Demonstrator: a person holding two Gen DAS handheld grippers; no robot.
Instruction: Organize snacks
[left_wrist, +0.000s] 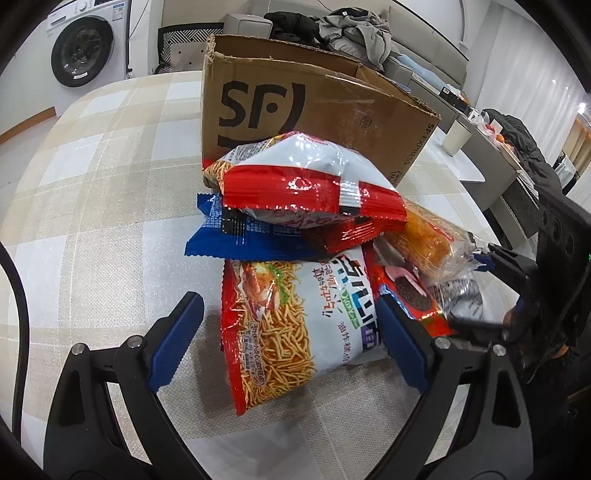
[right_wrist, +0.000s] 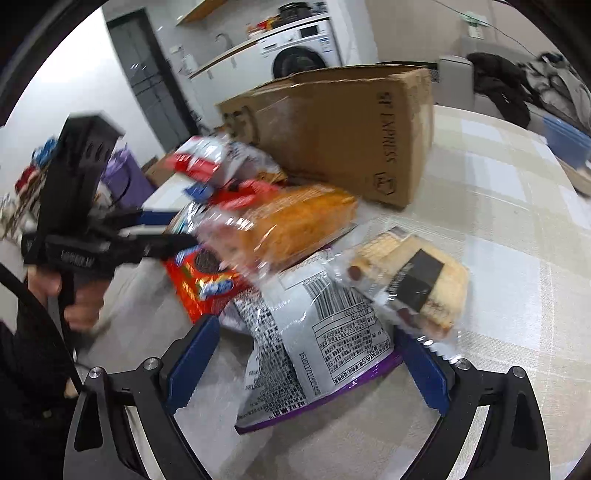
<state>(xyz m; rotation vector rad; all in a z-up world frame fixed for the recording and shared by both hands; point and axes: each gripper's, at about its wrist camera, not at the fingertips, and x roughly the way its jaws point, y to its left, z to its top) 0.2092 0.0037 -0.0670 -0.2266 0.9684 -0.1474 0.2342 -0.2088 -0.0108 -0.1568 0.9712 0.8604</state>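
Snacks piled on a checked table (left_wrist: 92, 192), right beside a brown box.

The left gripper (left_wrist: 291, 339) has its fingers wide apart around a noodle snack bag (left_wrist: 284, 325), not squeezing it. The right gripper (right_wrist: 306, 354) is wide apart too, over a white bag with a barcode (right_wrist: 317, 332). The box (left_wrist: 295, 110) reads "SF" and "SF EXPRESS". The table to the left of the pile is bare.

Snack pile (left_wrist: 314, 236) crowds cardboard box (left_wrist: 317, 110) — bare tablecloth (left_wrist: 92, 184) leftward.
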